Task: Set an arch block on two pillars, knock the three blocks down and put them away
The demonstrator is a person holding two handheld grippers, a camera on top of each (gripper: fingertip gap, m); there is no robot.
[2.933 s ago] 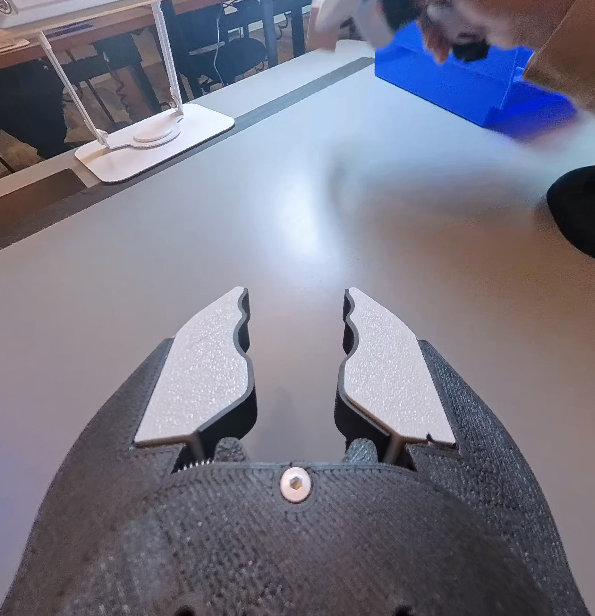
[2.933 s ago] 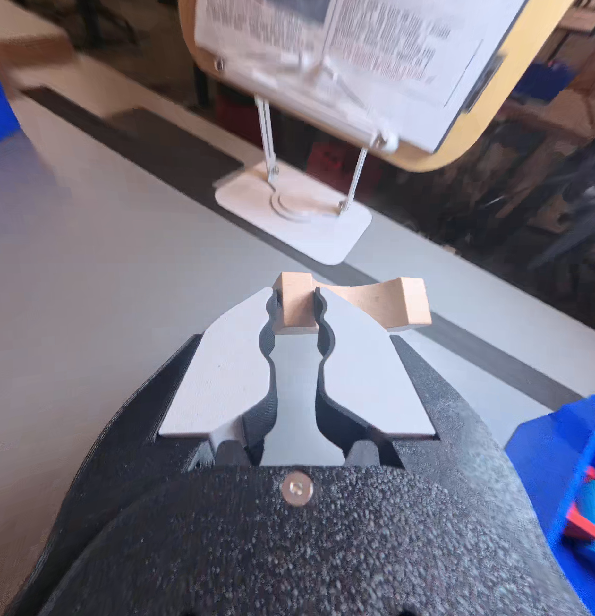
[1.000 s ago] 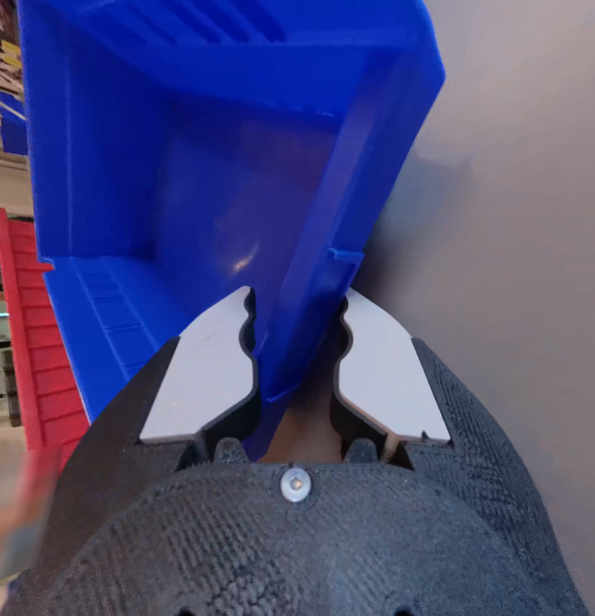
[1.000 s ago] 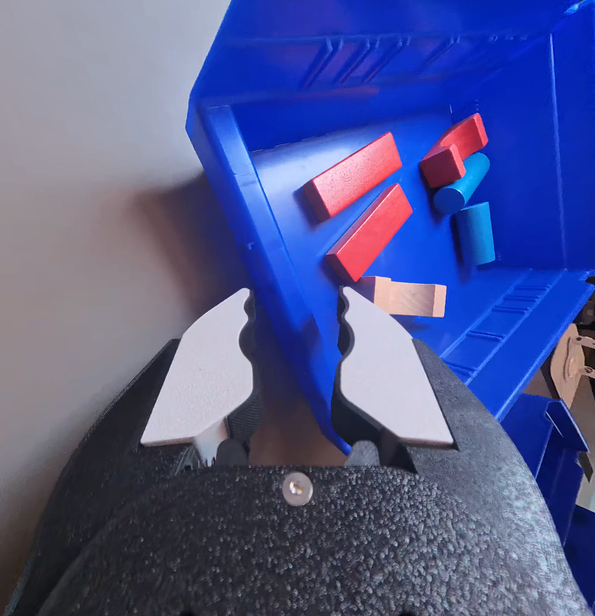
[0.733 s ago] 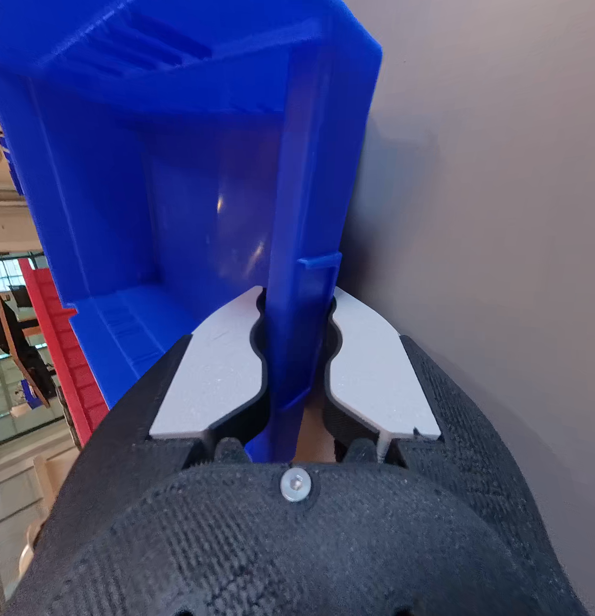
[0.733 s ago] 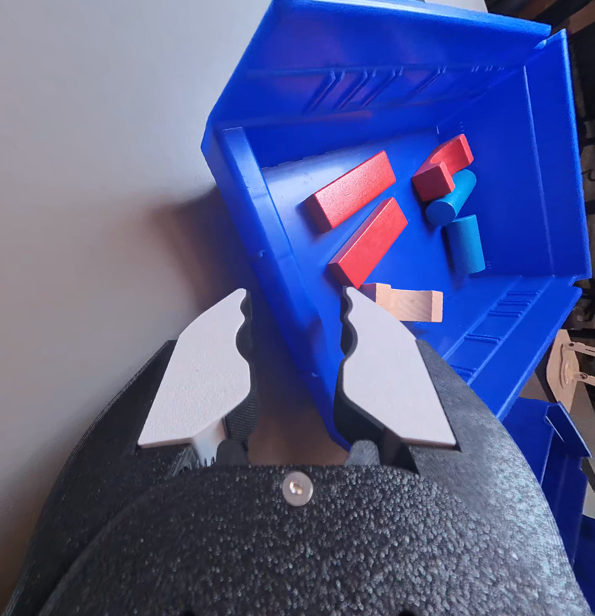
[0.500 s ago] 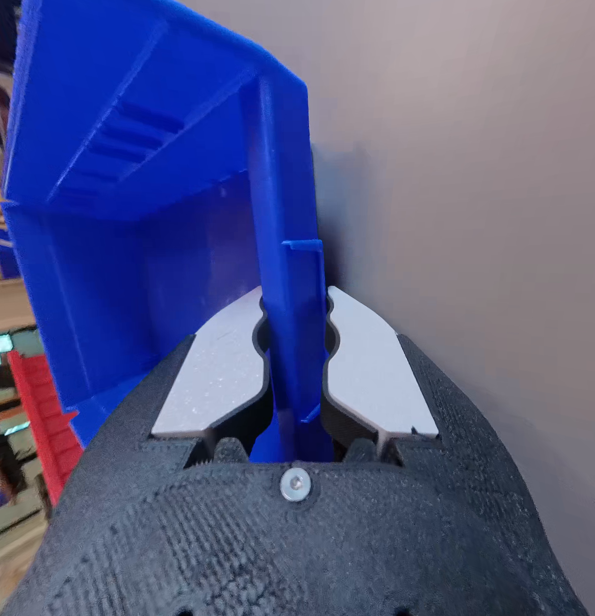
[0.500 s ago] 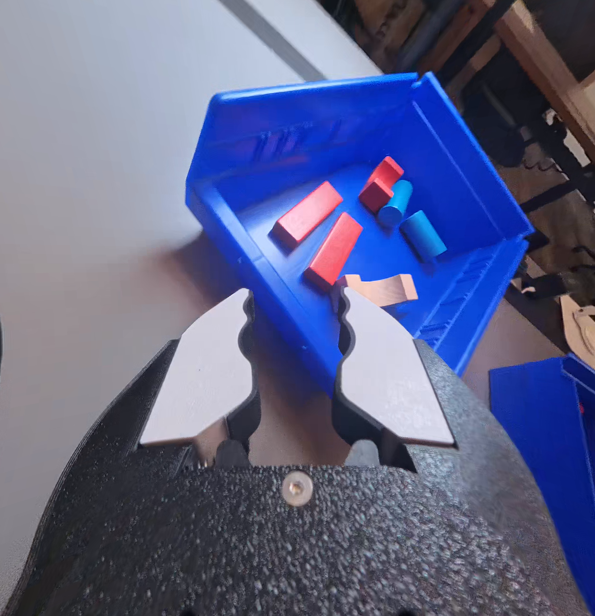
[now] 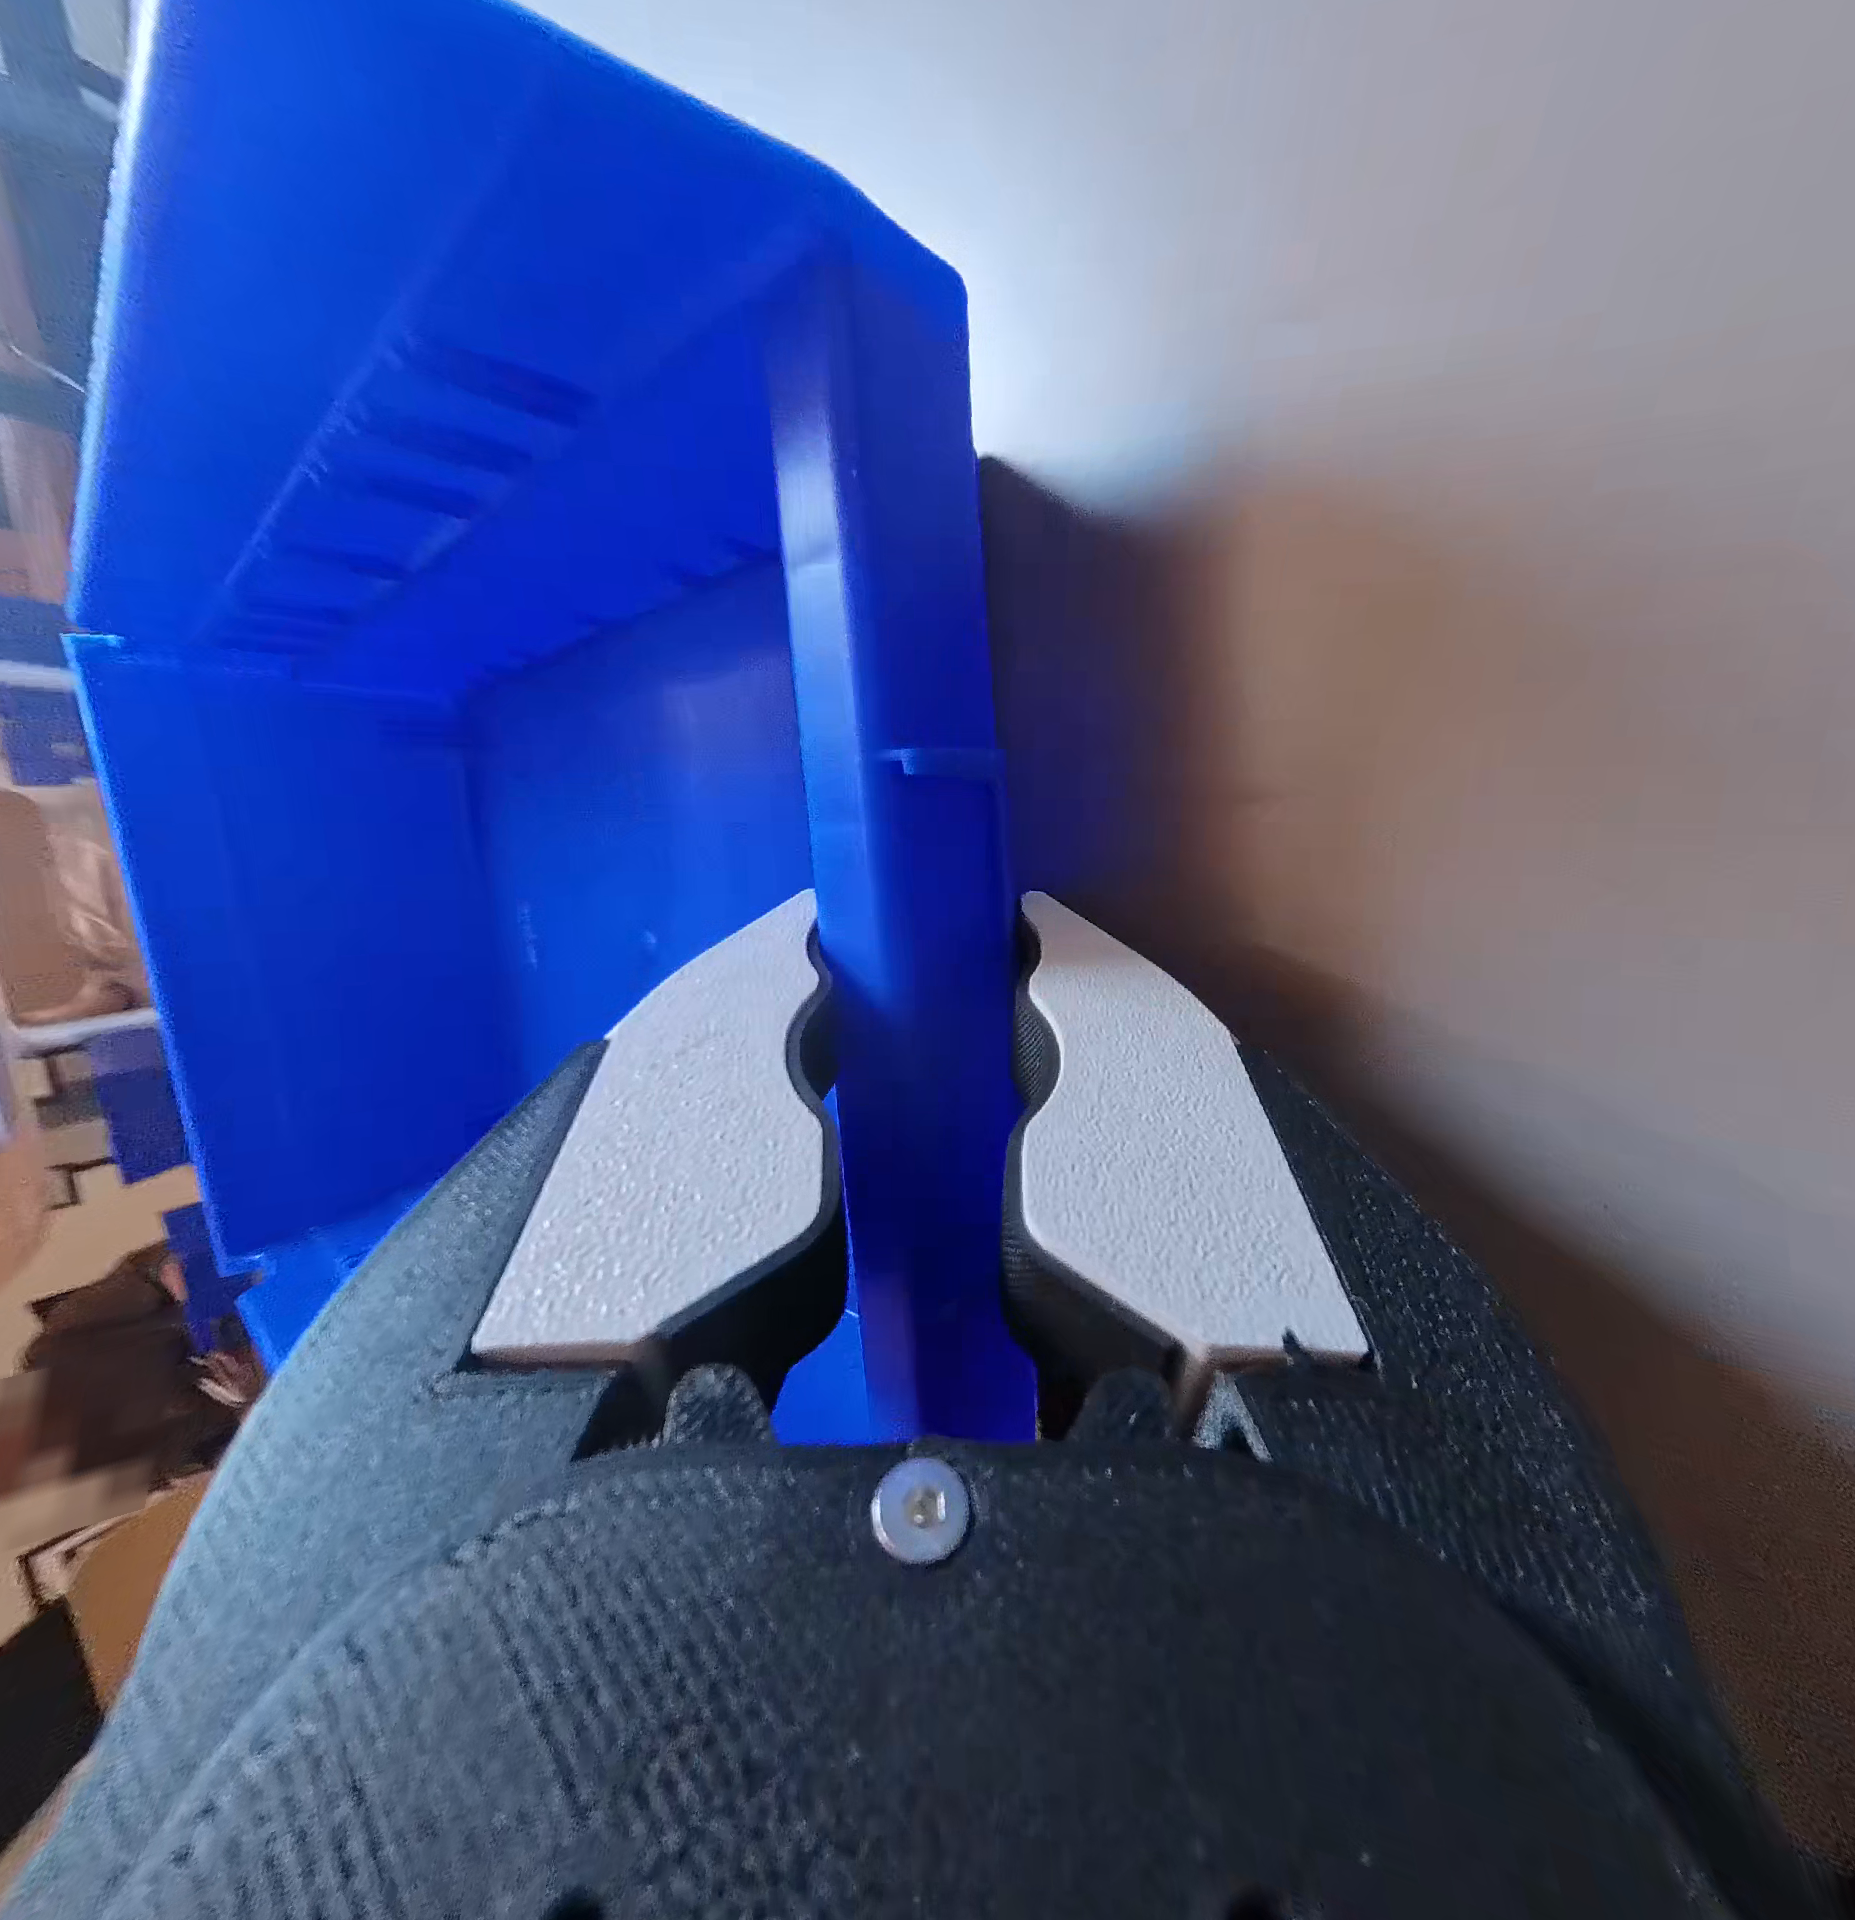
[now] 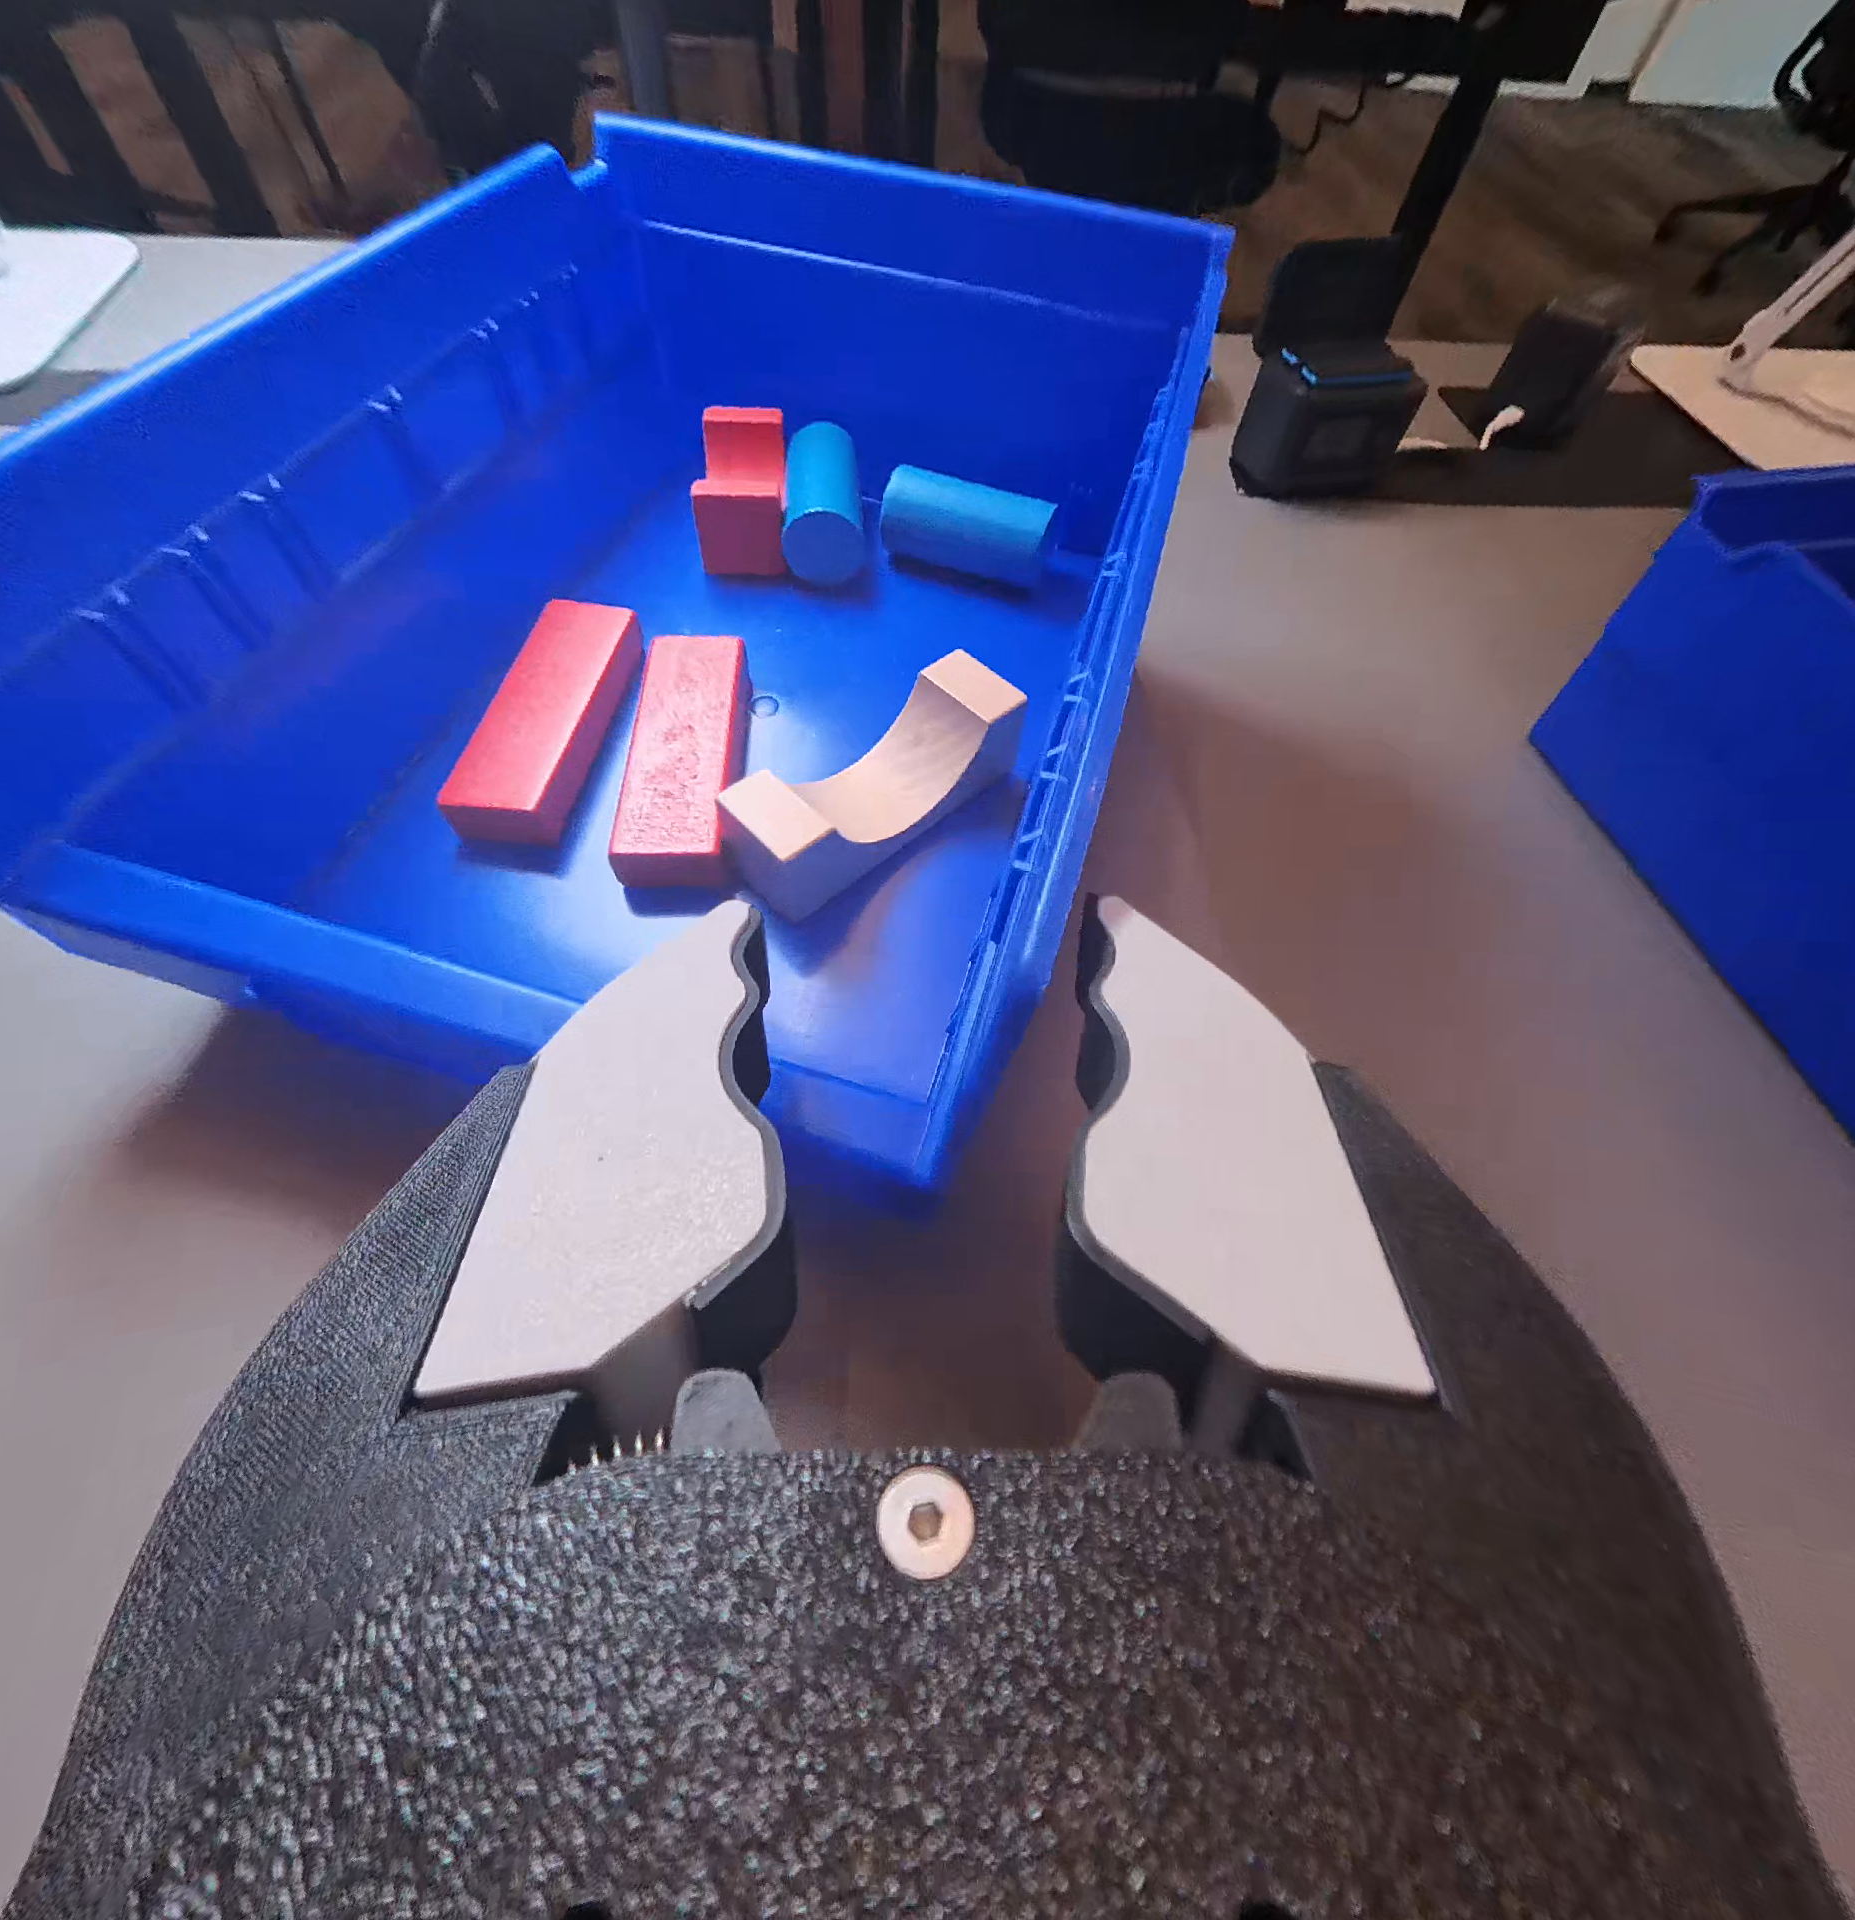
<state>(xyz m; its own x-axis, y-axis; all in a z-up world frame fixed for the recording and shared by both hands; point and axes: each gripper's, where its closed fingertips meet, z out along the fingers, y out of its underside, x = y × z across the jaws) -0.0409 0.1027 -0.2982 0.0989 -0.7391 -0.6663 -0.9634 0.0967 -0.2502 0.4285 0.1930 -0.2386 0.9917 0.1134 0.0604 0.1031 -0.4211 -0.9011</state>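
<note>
A blue bin [image 10: 227,540] sits on the brown table. It holds a natural-wood arch block [image 10: 881,779] lying on its back, two long red blocks [image 10: 538,717] [image 10: 679,758], a small red block [image 10: 738,488] and two blue cylinders [image 10: 821,499] [image 10: 964,525]. My right gripper [image 10: 923,914] is open and empty, hovering just off the bin's near right corner. My left gripper [image 9: 918,935] is shut on the upright side wall of a blue bin [image 9: 881,644]. No blocks show in the left wrist view.
A second blue bin [image 10: 1733,727] stands at the right edge. A small black device [image 10: 1328,426] sits behind the first bin at the back right. A white object [image 10: 29,301] lies at the far left. Bare table [image 10: 1370,883] lies between the two bins. Left tips to right tips: about 50 cm.
My right gripper has come off the bin wall, still open, and backed away; the bin now lies nearly level. My left gripper has closed on the bin's side wall.
</note>
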